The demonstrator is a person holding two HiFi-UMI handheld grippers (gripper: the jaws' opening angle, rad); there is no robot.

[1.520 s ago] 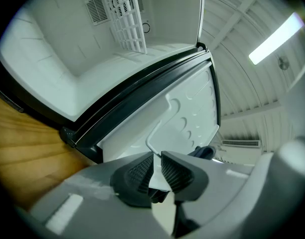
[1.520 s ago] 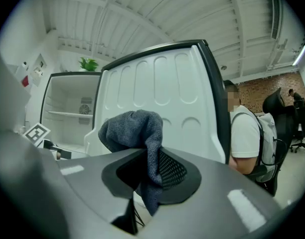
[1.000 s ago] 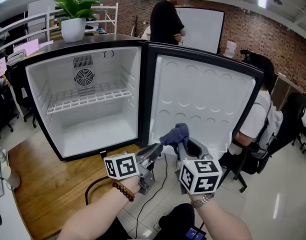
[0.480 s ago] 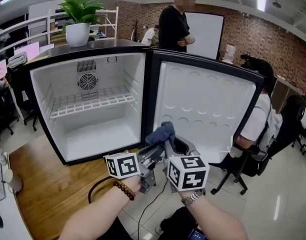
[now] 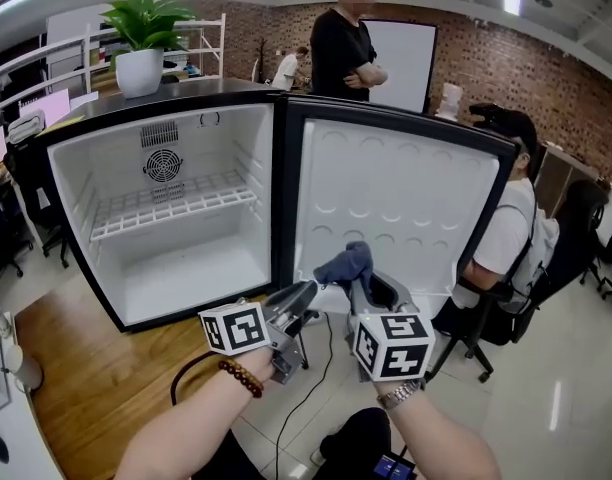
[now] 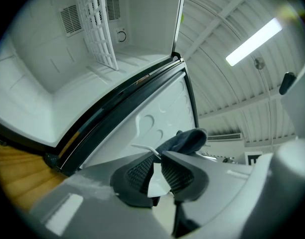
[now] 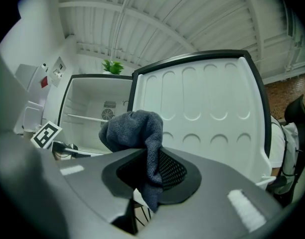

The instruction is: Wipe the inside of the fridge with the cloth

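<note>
The small black fridge (image 5: pixel 66 218) stands open, its white inside bare apart from a wire shelf (image 5: pixel 171 206). Its door (image 5: pixel 406 198) is swung wide to the right. A dark blue-grey cloth (image 5: pixel 348 264) hangs bunched from my right gripper (image 5: pixel 371 288), which is shut on it in front of the door's lower edge. In the right gripper view the cloth (image 7: pixel 132 128) runs down between the pads. My left gripper (image 5: pixel 304 293) is just left of the cloth. Its jaws are closing, a narrow gap still shows, and nothing is between them (image 6: pixel 156 161).
A potted plant (image 5: pixel 141 38) sits on the fridge top. One person (image 5: pixel 346 53) stands behind the fridge and another sits on an office chair (image 5: pixel 506 238) right of the door. A black cable (image 5: pixel 316 368) crosses the floor below my grippers, beside a wooden floor panel (image 5: pixel 76 368).
My right gripper swung left with the cloth, then came back to the right. The left gripper has stayed close beside it, tips now lifted slightly toward the cloth.
</note>
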